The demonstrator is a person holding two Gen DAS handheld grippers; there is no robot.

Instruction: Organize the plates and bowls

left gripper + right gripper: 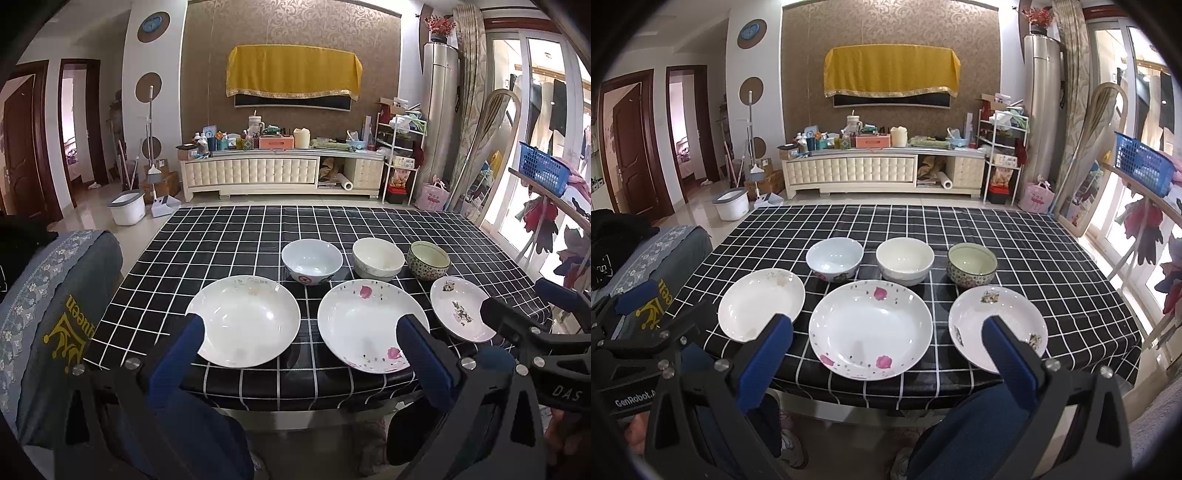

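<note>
On the bench [1052,266], three bowls [905,260] line up at 12 o'clock behind three plates [870,328].

"DAS" on the right gripper [524,317], "GenRobot.A" on the left gripper [631,295], "ueen" on grey cloth [70,314]

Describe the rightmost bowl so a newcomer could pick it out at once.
On the black checked tablecloth, three bowls form the back row behind three plates. Take the rightmost, the green patterned bowl, behind the small floral plate. Its neighbours are white; it alone has a dark patterned outside.
</note>
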